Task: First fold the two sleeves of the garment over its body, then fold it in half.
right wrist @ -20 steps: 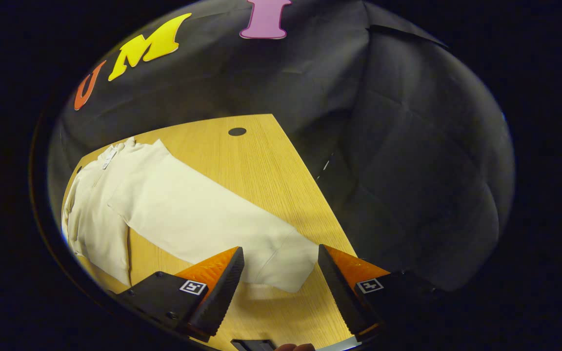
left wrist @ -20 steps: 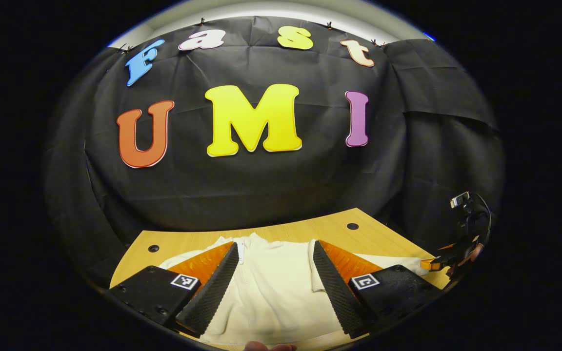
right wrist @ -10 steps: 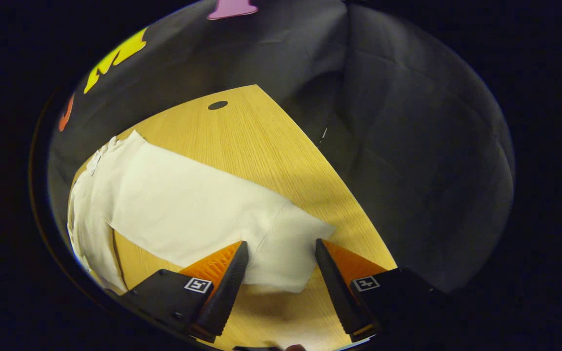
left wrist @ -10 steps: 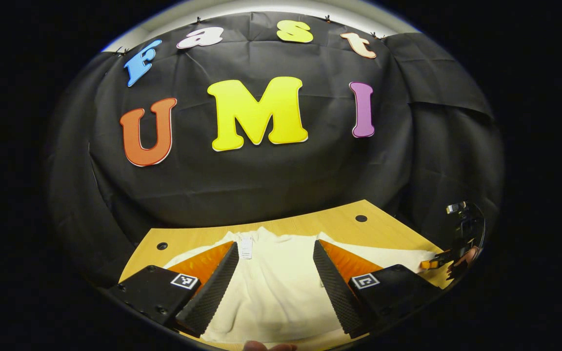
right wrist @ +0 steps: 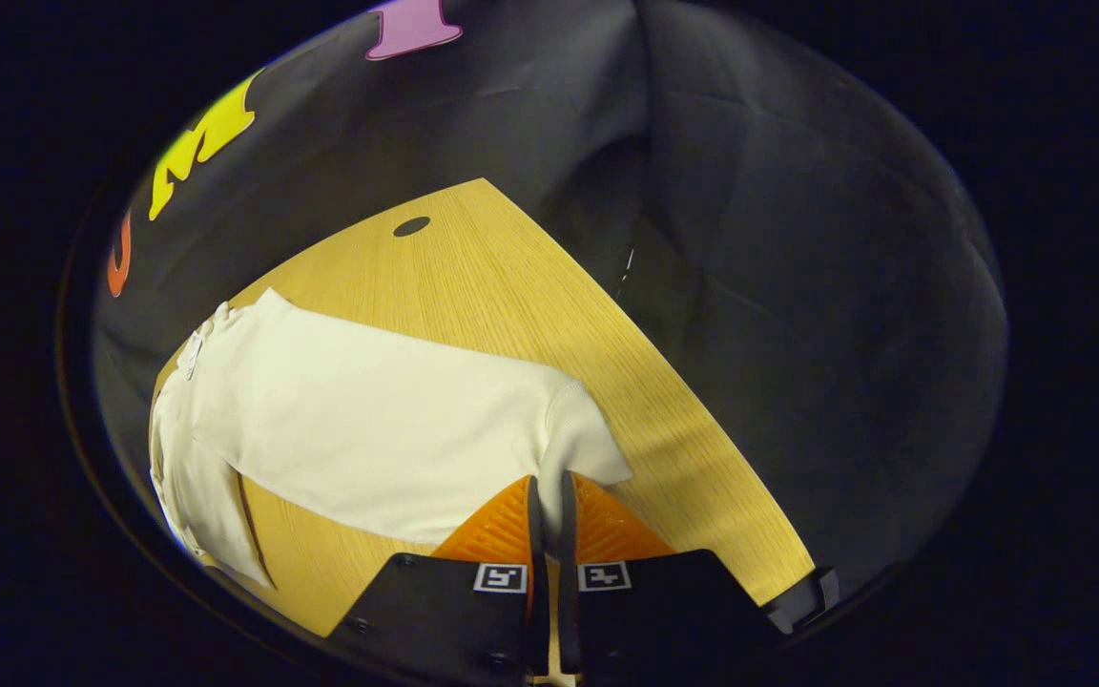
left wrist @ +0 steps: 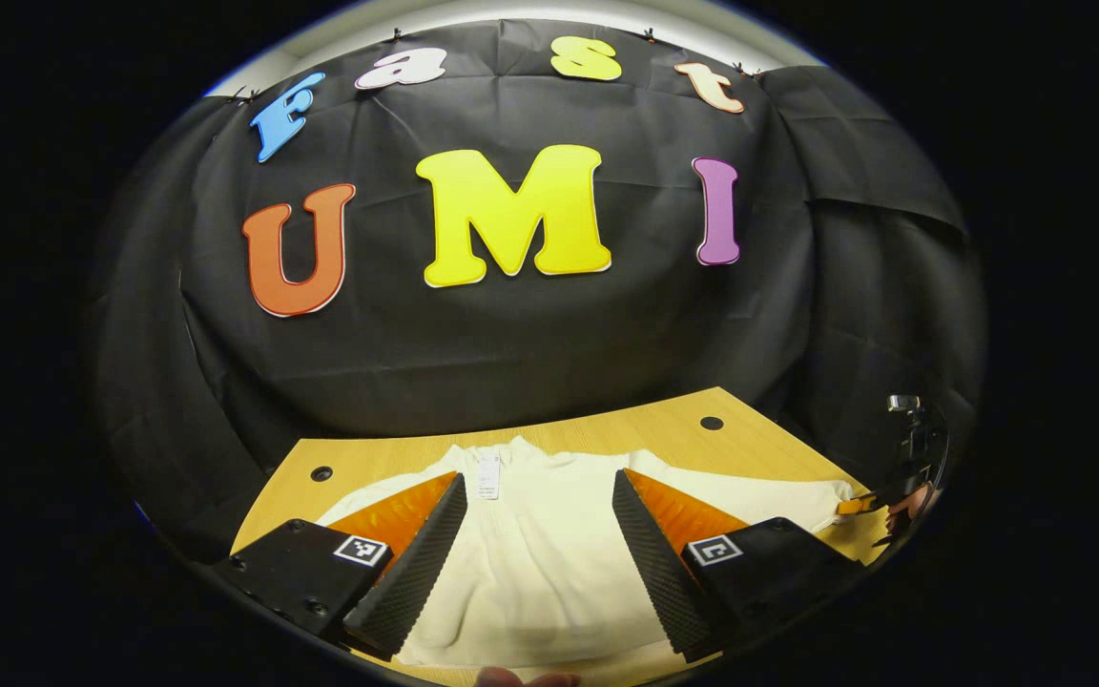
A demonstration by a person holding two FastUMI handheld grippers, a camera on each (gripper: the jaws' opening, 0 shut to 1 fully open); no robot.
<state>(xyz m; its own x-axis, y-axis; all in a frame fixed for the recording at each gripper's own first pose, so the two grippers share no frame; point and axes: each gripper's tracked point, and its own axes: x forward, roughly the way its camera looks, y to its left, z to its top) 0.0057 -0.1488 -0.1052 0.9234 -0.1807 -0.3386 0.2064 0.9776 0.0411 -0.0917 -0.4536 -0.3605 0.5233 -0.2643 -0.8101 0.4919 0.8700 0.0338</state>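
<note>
A cream long-sleeved garment (left wrist: 540, 563) lies spread on the wooden table (left wrist: 645, 434), its neck label toward the wall. In the left gripper view my left gripper (left wrist: 538, 520) hovers open over the garment's body. Far off at the right of that view, the other gripper (left wrist: 860, 504) sits at the end of the stretched-out sleeve. In the right gripper view my right gripper (right wrist: 548, 506) is shut on the cuff (right wrist: 580, 448) of that sleeve (right wrist: 368, 420), which runs from the shoulder at the left down to the fingers.
The table (right wrist: 473, 267) has a dark round hole (right wrist: 410, 226) near its far right corner and another hole (left wrist: 321, 473) at the far left. Black cloth hangs behind and beside the table. Bare wood lies right of the sleeve.
My right gripper has moved forward over the sleeve's cuff and shut on it; it stood open before. My left gripper has barely shifted and stays open.
</note>
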